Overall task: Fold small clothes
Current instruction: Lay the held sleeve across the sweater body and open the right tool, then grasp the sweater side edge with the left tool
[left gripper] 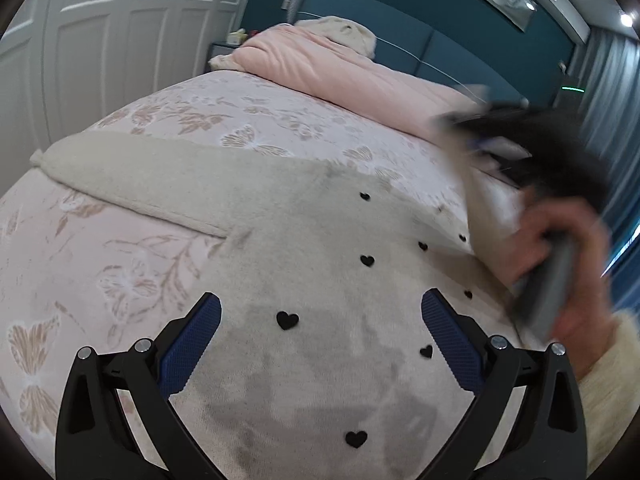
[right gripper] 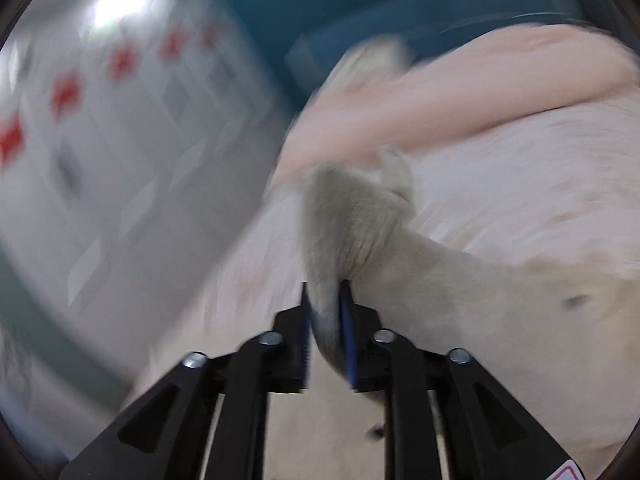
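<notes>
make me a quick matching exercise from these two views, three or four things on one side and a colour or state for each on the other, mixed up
Things:
1. left gripper
2. right gripper
3. folded duvet
4. heart patches

States or colours:
A. black
B. pink
C. open, nothing between the pads
D. shut on the cream sweater sleeve

Pairs: 1-C, 2-D, 3-B, 4-A

Open left tool (left gripper: 320, 308) above heart-dotted sweater (left gripper: 320, 360)
</notes>
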